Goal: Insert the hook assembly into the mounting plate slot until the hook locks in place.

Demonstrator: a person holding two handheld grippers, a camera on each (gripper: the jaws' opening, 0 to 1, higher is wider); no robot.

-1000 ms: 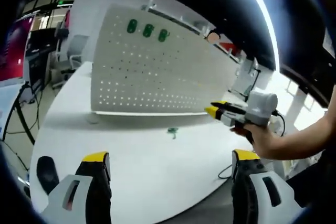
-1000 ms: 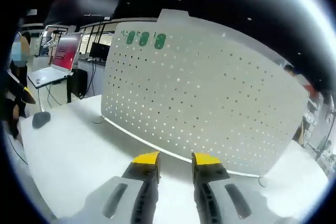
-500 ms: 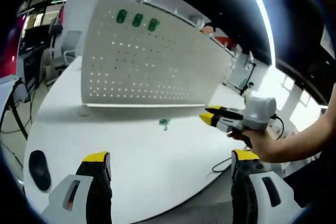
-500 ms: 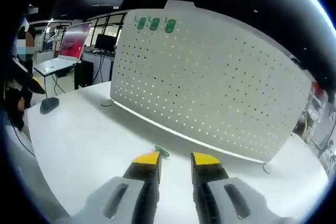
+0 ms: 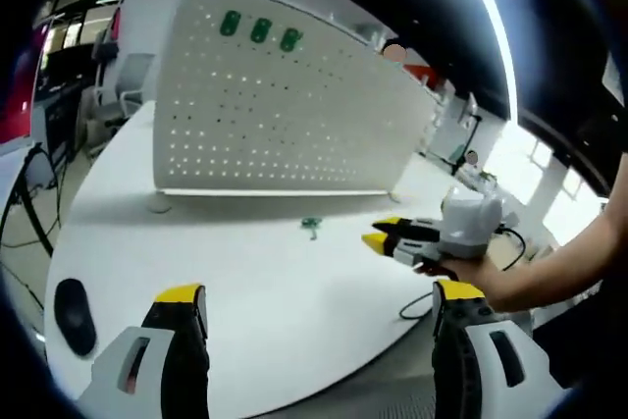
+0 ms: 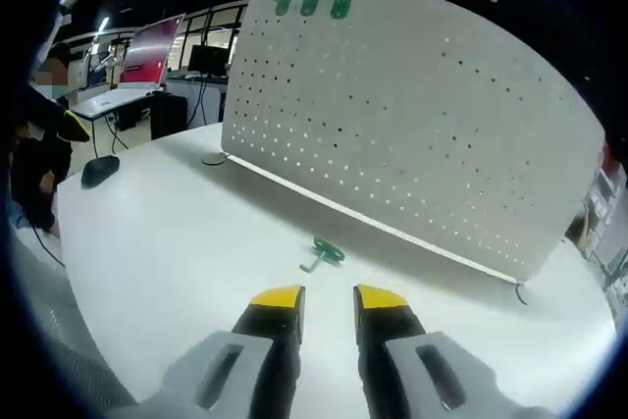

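White tabletop (image 5: 245,272) carries an upright perforated mounting plate (image 5: 265,105), with three green hooks (image 5: 260,29) already set along its top edge. One loose green hook assembly (image 6: 323,254) lies flat on the tabletop in front of the plate, well short of it and touching neither claw.

From my left gripper view, my left claw (image 5: 319,303) hangs low over the near edge of the tabletop, its yellow-tipped jaws spread wide with nothing between them. My right claw (image 5: 378,235) reaches in from the right of that view, held in a hand (image 5: 481,277) on an outstretched arm, pointed at the loose hook and just beside it. In the right gripper view, my right claw (image 6: 320,296) has its jaws nearly together with a narrow gap, gripping nothing, the hook lying just ahead of the tips.

Against half a second ago, the right claw has dropped lower and come closer to the hook, which now sits clear ahead of the jaws rather than partly hidden behind a tip. A dark computer mouse (image 6: 100,170) rests far off to the left.
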